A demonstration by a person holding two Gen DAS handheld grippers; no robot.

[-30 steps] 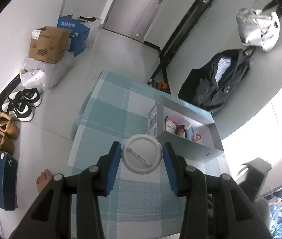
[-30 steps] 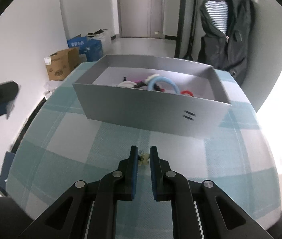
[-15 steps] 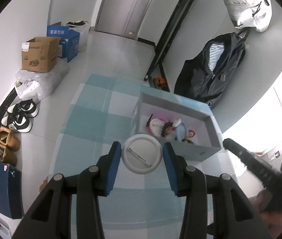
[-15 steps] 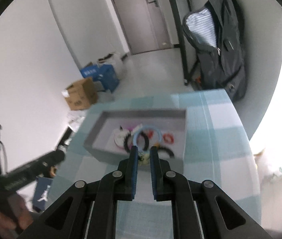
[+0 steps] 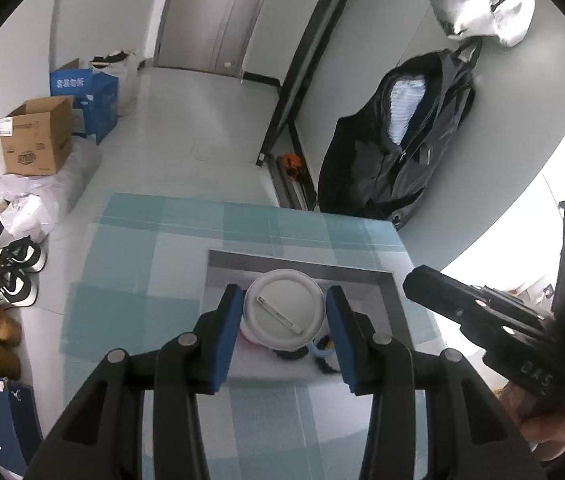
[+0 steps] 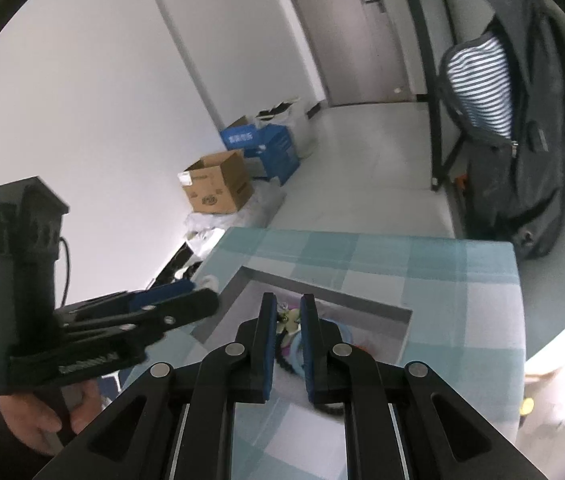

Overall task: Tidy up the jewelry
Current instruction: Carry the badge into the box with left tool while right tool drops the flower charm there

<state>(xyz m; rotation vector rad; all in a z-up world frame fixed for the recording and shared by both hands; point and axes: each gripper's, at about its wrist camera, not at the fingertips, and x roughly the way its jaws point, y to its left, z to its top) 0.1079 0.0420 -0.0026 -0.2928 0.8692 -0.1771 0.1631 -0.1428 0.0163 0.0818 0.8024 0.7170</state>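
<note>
My left gripper (image 5: 282, 308) is shut on a round white dish (image 5: 282, 307) that carries a thin silver bar, and holds it over the open grey box (image 5: 294, 260). Pink, black and blue jewelry (image 5: 314, 350) shows in the box below the dish. My right gripper (image 6: 287, 316) is shut on a small yellow-white jewelry piece (image 6: 288, 316) above the same grey box (image 6: 322, 292), where a blue ring (image 6: 342, 330) lies. The right gripper also shows in the left wrist view (image 5: 482, 308), and the left gripper in the right wrist view (image 6: 186, 300).
The box stands on a table with a teal checked cloth (image 5: 142, 240). Cardboard and blue boxes (image 5: 38, 140), shoes (image 5: 10, 280) and bags lie on the floor at the left. A dark jacket (image 5: 402, 140) hangs at the right wall.
Both grippers have risen and moved forward over the grey box, each still holding its load. The right gripper's jaws stand slightly wider than before.
</note>
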